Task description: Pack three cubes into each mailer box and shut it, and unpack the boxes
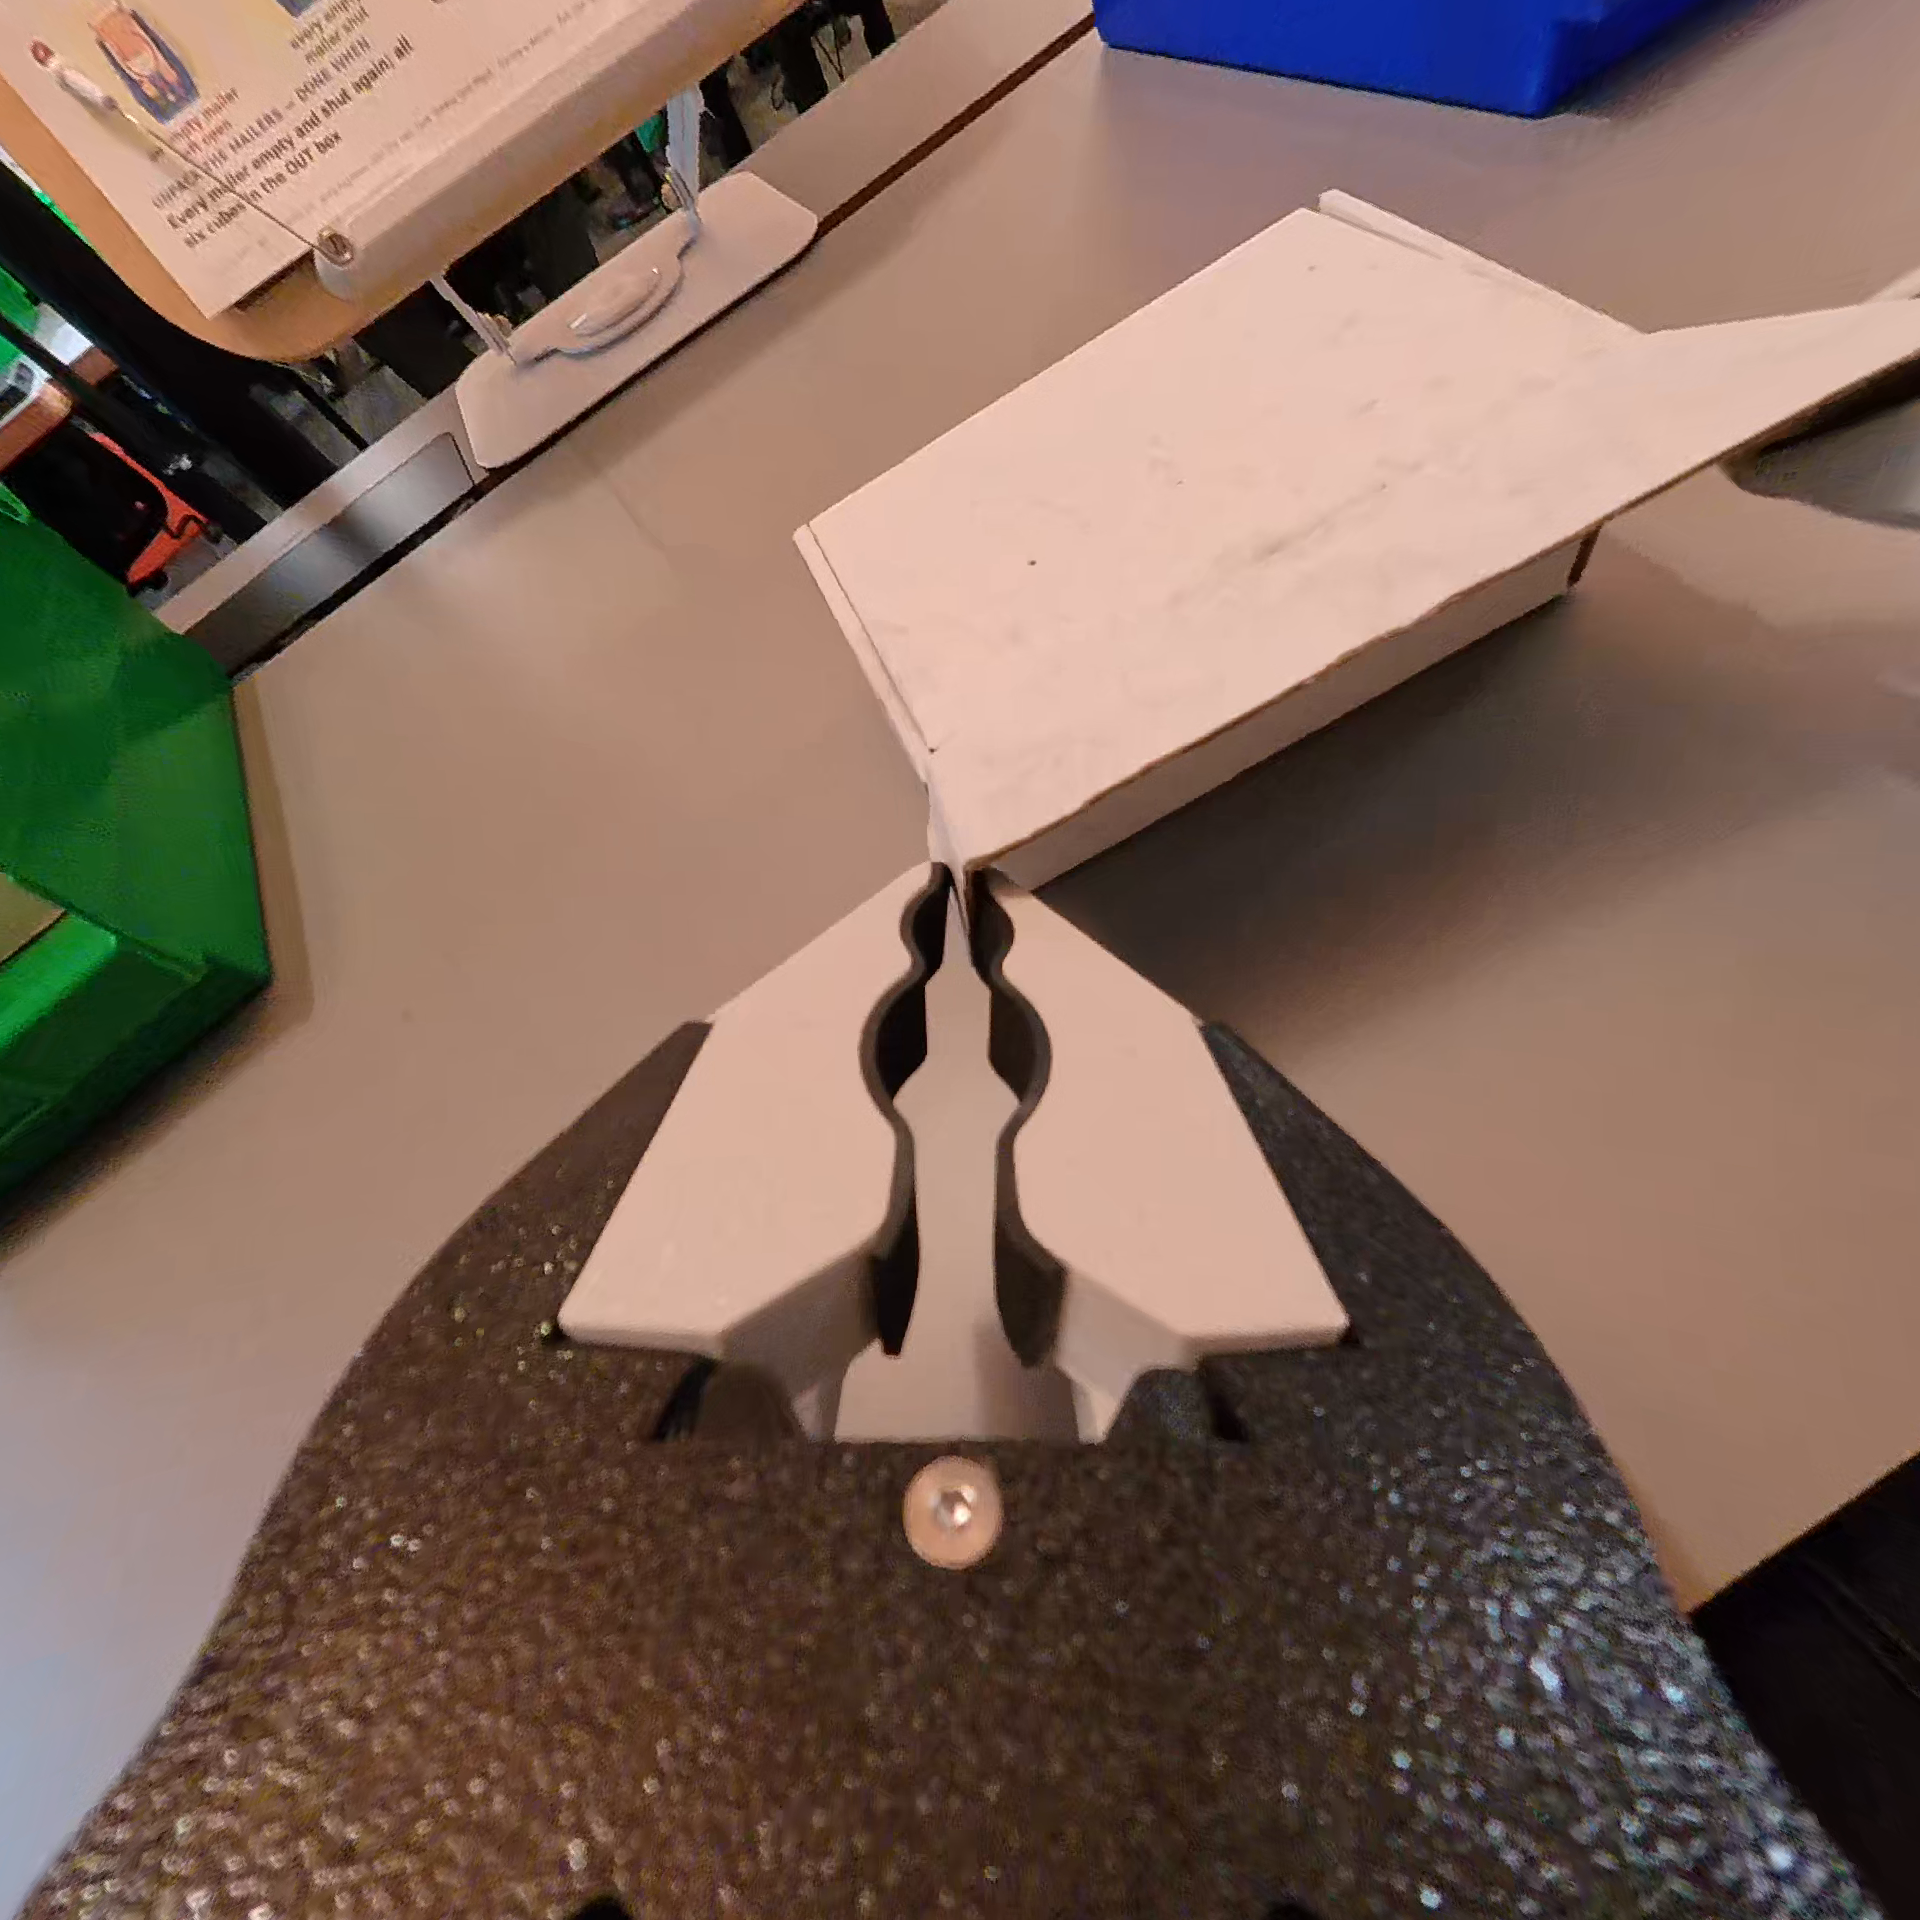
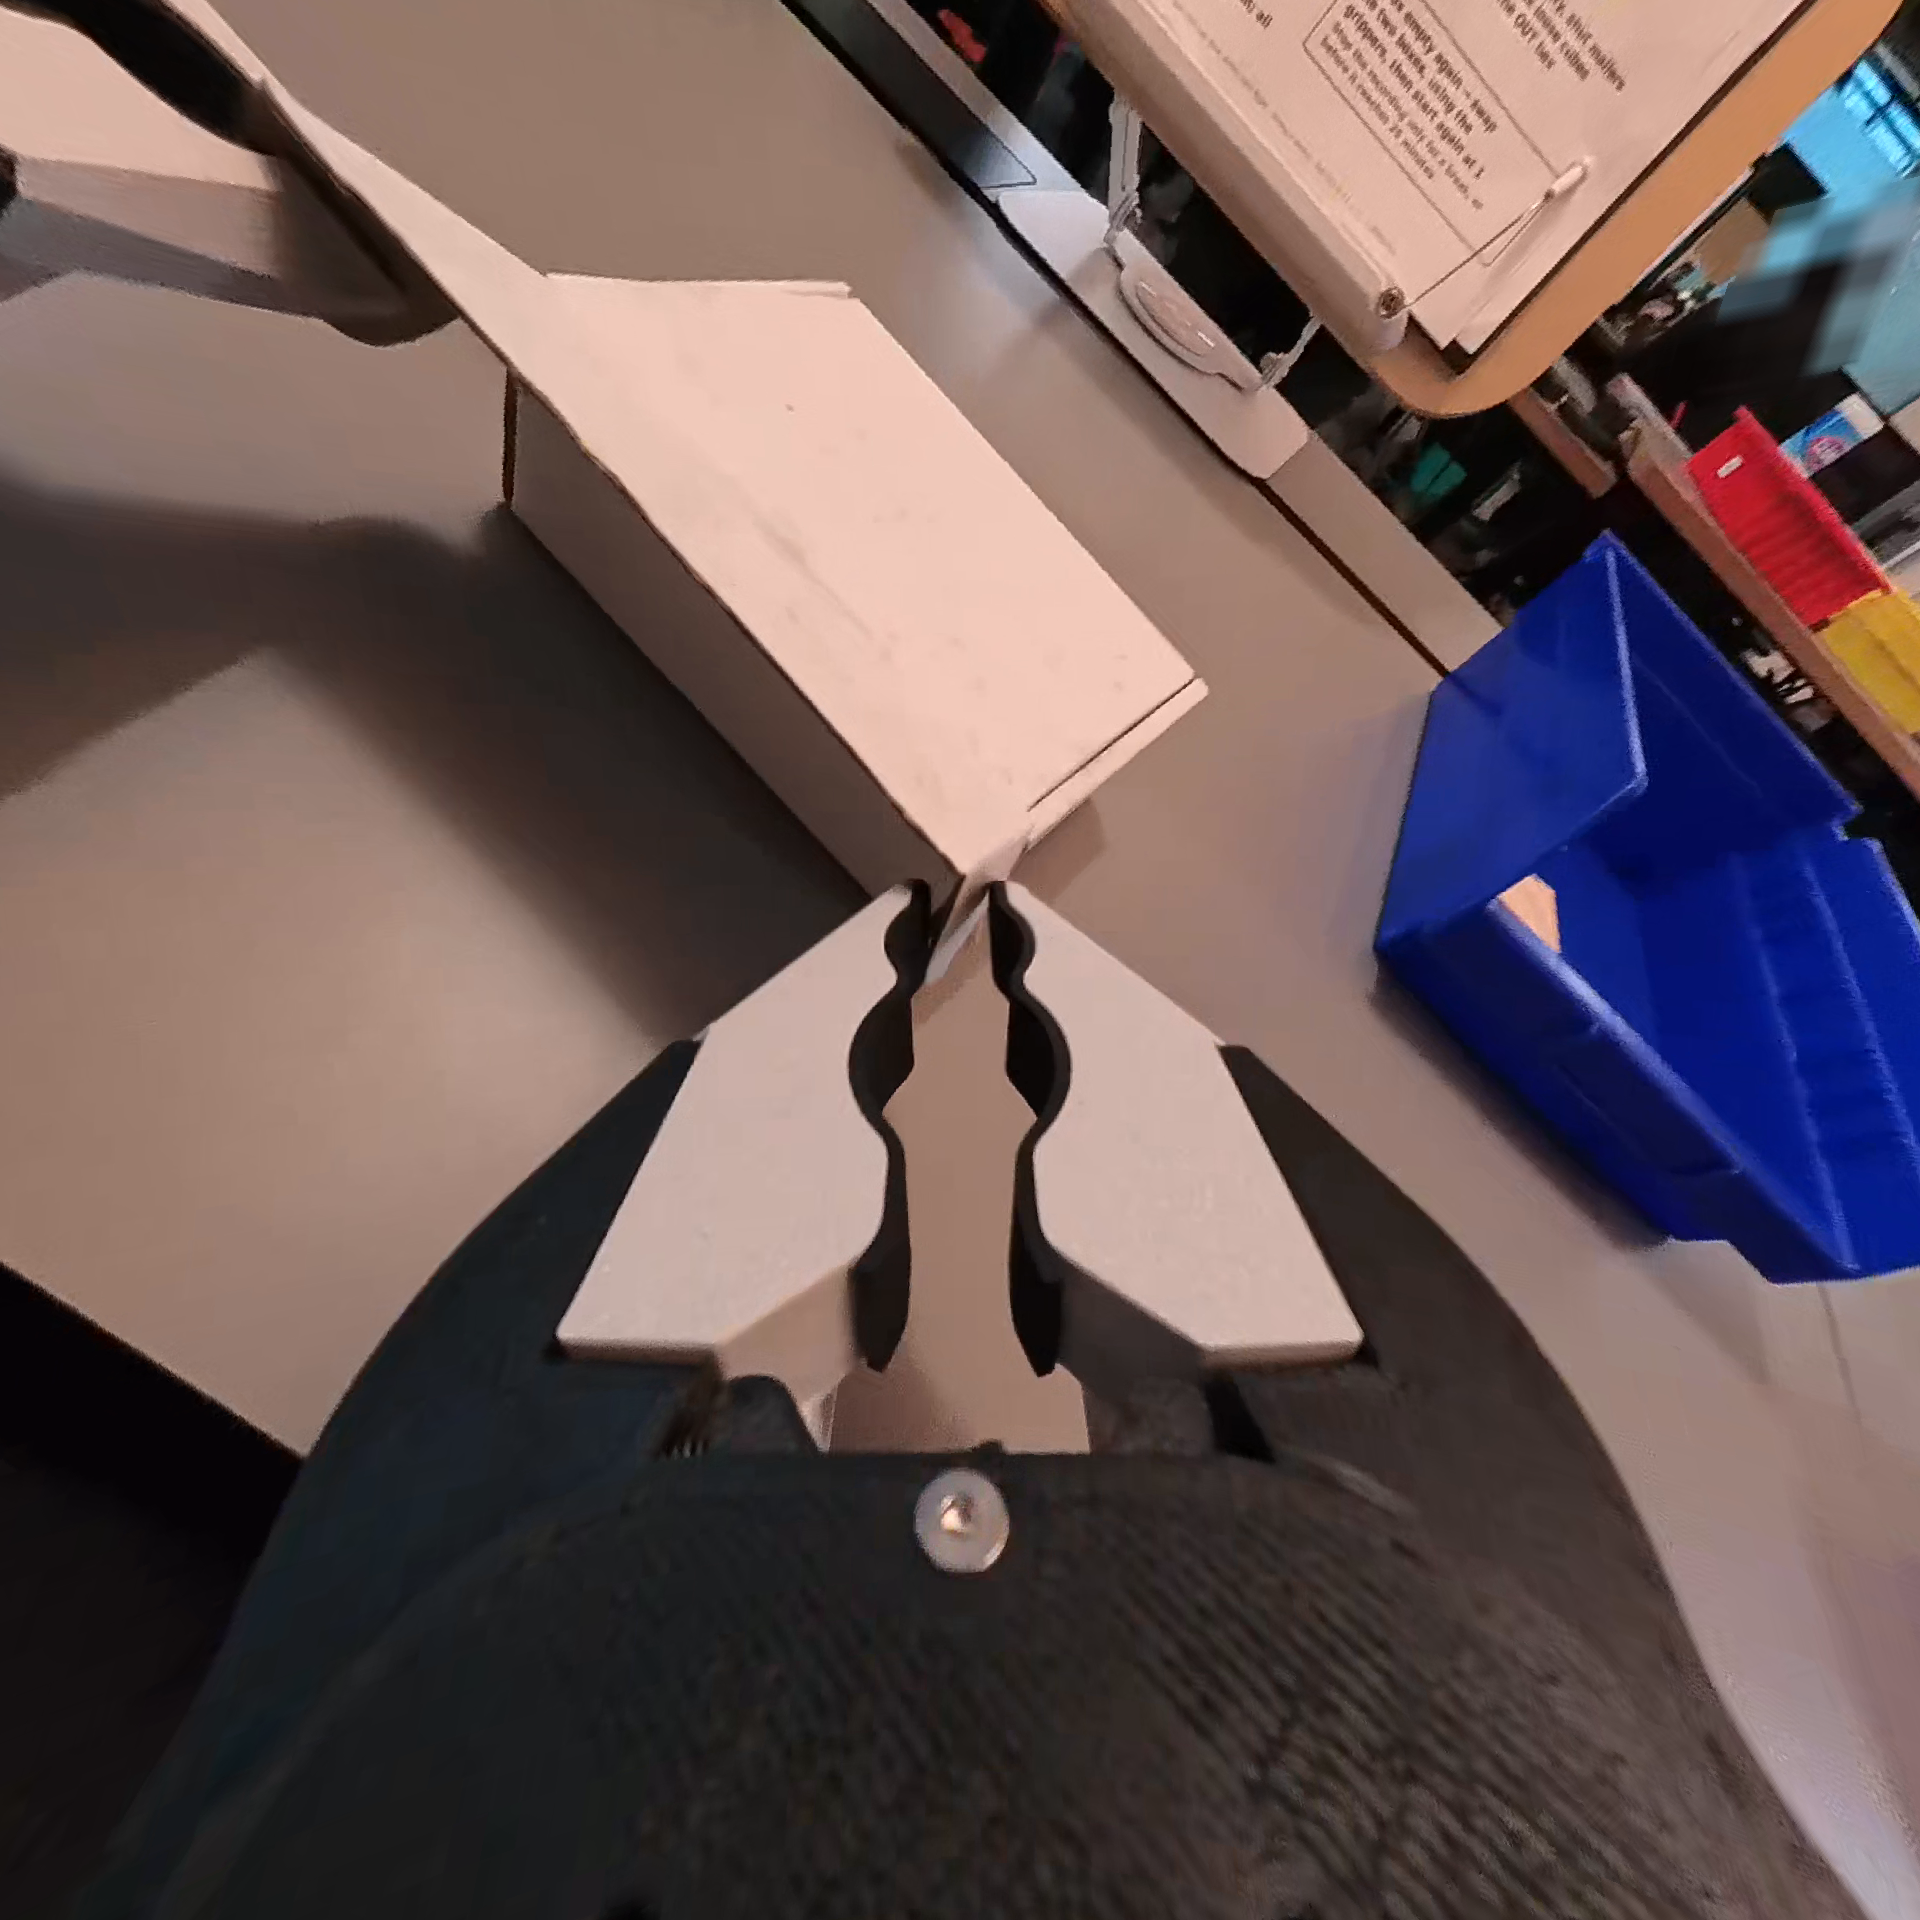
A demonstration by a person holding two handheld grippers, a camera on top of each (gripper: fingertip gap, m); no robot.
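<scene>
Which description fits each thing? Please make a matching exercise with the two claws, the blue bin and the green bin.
Things:
1. left claw
2. right claw
3. blue bin
4. green bin

Descriptions:
A. on the table, right of the white box in the right wrist view
B. at the left edge of the left wrist view
C. pinches a box corner, left wrist view
D. pinches a box corner, right wrist view

Pairs: 1-C, 2-D, 3-A, 4-B

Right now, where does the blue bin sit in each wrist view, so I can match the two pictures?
Left wrist view: the blue bin is cut off at the top right edge, beyond the white mailer box.
Right wrist view: it sits at mid right, on the grey table, right of the box.
Shared landmark: the white mailer box, whose near corners both grippers pinch.
</scene>
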